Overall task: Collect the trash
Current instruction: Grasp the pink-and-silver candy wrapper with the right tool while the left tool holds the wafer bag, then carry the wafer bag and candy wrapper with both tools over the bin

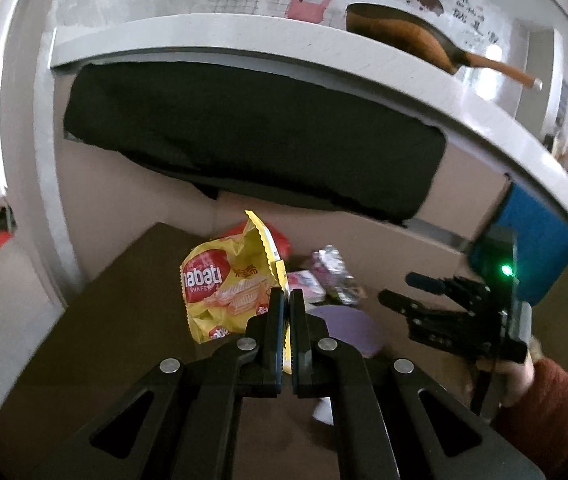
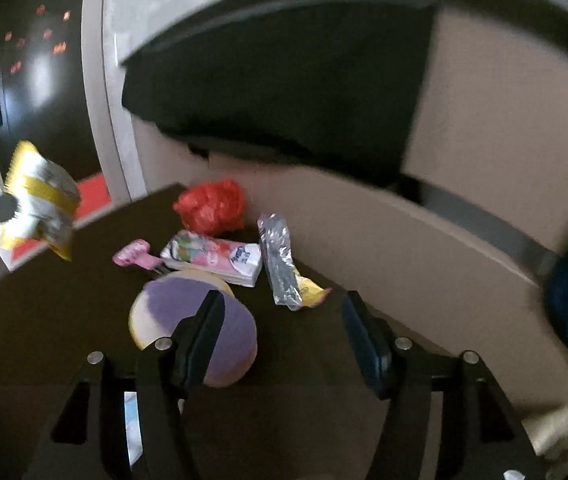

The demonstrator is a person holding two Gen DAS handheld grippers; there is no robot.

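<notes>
Wafer wrapper (image 1: 219,292) clamped in left hand-held gripper (image 1: 288,300); right hand-held gripper (image 2: 279,312) apart, empty.

Both tools are matte black plastic. The left gripper (image 1: 287,300) has flat, slab-like fingers (image 1: 275,320) on forked arms pinned with round silver rivets. The right gripper (image 2: 279,312) looks alike, carrying a green light; a dark red sleeve (image 1: 556,408) covers the forearm.
</notes>
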